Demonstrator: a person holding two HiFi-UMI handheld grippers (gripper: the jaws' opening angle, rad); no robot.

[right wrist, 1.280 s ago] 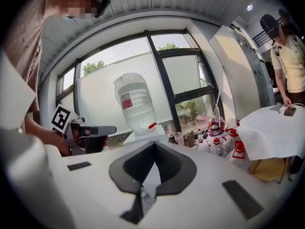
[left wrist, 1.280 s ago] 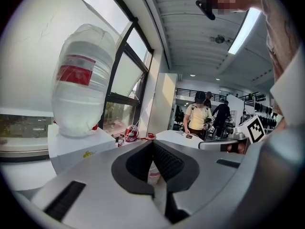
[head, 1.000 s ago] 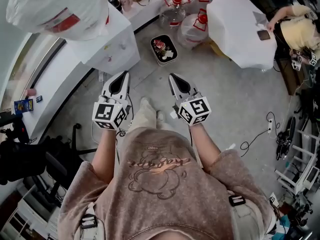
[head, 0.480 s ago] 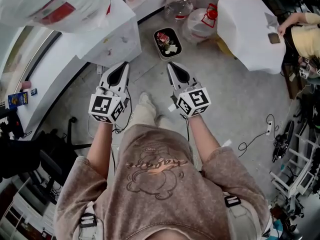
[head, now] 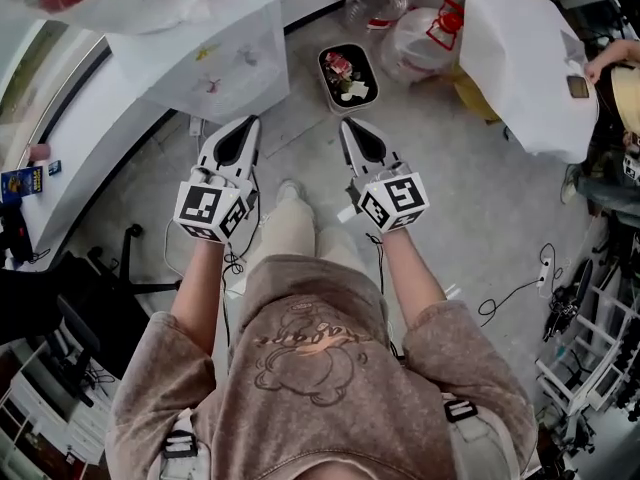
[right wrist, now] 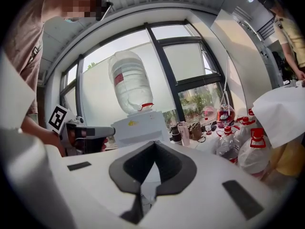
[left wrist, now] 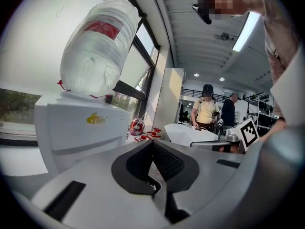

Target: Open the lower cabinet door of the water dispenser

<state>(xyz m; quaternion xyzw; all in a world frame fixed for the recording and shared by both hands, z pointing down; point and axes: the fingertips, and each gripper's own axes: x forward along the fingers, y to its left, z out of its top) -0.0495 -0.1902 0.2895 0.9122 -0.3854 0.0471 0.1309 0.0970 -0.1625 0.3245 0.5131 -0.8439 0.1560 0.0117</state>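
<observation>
Water dispenser (head: 225,63): a white box in the upper left of the head view; it stands on the floor (head: 480,198) by the window wall.
Water bottle (left wrist: 102,51): it sits upside down on top of the box, so the water can run down into it.
Lower cabinet door: it is low on the front of the box; no view shows it (in the left gripper view the gripper's own body covers the bottom part); I think it is not open yet, since nothing touches the box.
Left hand-held gripper (head: 240,136): its jaws are pressed together with nothing in them; its nose points at the box from just below it in the head view, and it is near the box but not touching.
Right hand-held gripper (head: 357,138): its jaws are pressed together and empty too; it is beside the left one and points up the frame at a black tray (head: 347,73) on the floor.
Why held so: both are out in front, side by side, ready to use; they are closed because there is nothing to grab yet.
Next move: I think one has to go low and spread its jaws to catch the door edge or handle.
Watch out: the jugs with red caps (head: 440,28) at the top of the frame are close to the tray.
</observation>
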